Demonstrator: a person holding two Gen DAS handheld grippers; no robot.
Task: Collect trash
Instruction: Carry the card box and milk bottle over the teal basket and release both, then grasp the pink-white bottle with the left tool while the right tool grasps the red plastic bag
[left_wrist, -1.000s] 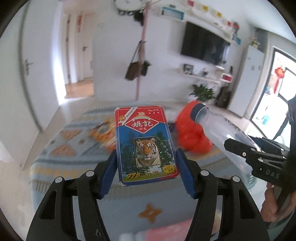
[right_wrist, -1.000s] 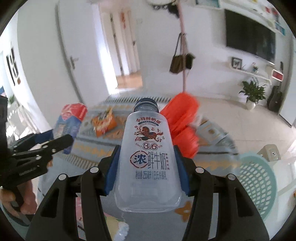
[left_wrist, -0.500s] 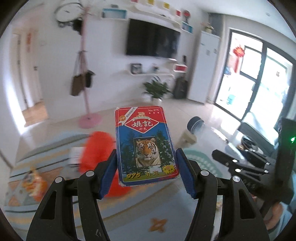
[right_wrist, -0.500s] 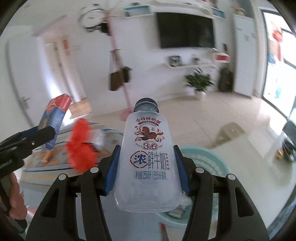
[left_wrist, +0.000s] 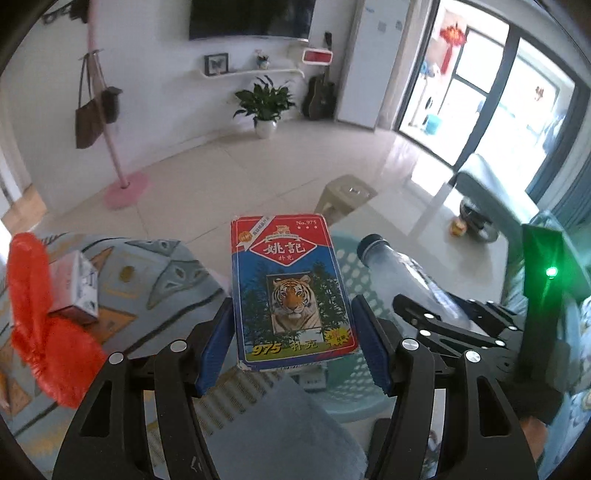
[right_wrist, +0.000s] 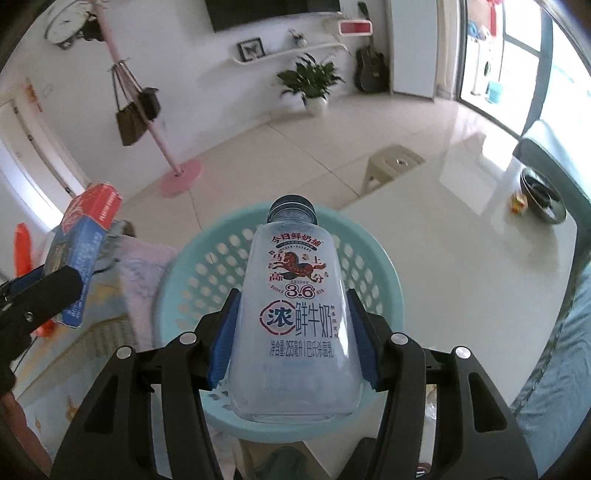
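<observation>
My left gripper (left_wrist: 293, 341) is shut on a red and blue playing-card box with a tiger picture (left_wrist: 290, 295), held in the air beside the basket's left side. My right gripper (right_wrist: 293, 349) is shut on a clear plastic milk bottle with a dark cap (right_wrist: 293, 314), held above a light teal perforated basket (right_wrist: 384, 288). The basket (left_wrist: 351, 273) shows partly behind the card box in the left wrist view, with the bottle (left_wrist: 402, 273) and the right gripper to its right. The card box (right_wrist: 83, 258) shows at the left of the right wrist view.
A red plastic bag (left_wrist: 40, 325) and a small white carton (left_wrist: 74, 288) lie on a patterned rug (left_wrist: 155, 266) at left. A pink coat stand (right_wrist: 177, 177), a beige stool (right_wrist: 391, 162), a potted plant (right_wrist: 314, 81) and a white table (right_wrist: 461, 251) stand around.
Both grippers have swung right, away from the rug and red bag. The bottle is now over the teal basket and the card box is beside it. Both grips are unchanged.
</observation>
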